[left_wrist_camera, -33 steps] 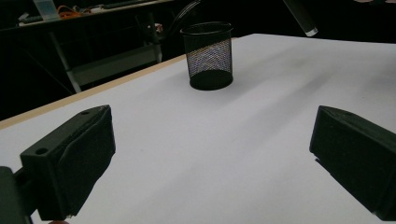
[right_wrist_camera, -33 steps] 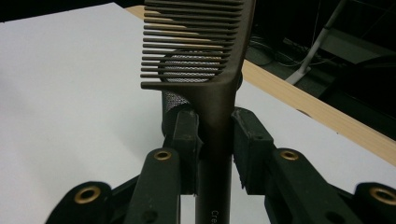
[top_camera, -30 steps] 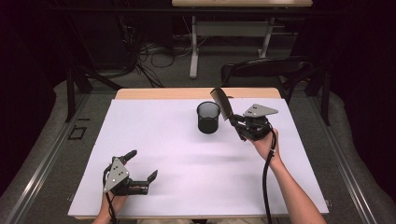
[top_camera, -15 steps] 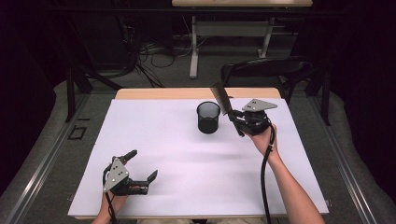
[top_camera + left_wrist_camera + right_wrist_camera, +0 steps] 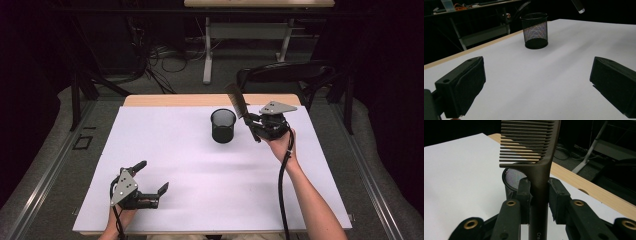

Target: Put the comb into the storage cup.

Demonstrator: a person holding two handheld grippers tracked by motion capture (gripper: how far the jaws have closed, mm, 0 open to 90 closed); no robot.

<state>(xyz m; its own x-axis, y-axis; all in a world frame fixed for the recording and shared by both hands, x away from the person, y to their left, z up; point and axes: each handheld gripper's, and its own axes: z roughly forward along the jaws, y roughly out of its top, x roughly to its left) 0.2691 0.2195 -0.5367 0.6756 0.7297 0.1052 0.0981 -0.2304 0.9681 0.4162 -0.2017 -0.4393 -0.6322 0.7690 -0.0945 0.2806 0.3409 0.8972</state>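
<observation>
A dark brown comb (image 5: 236, 99) stands tilted, teeth end up, with my right gripper (image 5: 251, 124) shut on its handle. In the right gripper view the comb (image 5: 534, 150) rises between the pads (image 5: 524, 195), which press on it from both sides. A black mesh cup (image 5: 223, 126) stands upright on the white sheet just left of that gripper, and its rim (image 5: 510, 176) shows behind the comb. My left gripper (image 5: 152, 176) rests at the near left, open with nothing between its fingers (image 5: 464, 85). It looks toward the cup (image 5: 534, 30) far ahead.
A white sheet (image 5: 175, 150) covers the table, with a wooden strip (image 5: 170, 100) bare along the far edge. A dark chair (image 5: 285, 75) stands behind the table at the right. Table legs and cables lie on the floor beyond.
My right gripper has shifted the comb slightly upward in the picture, still beside the cup. The left gripper has not moved.
</observation>
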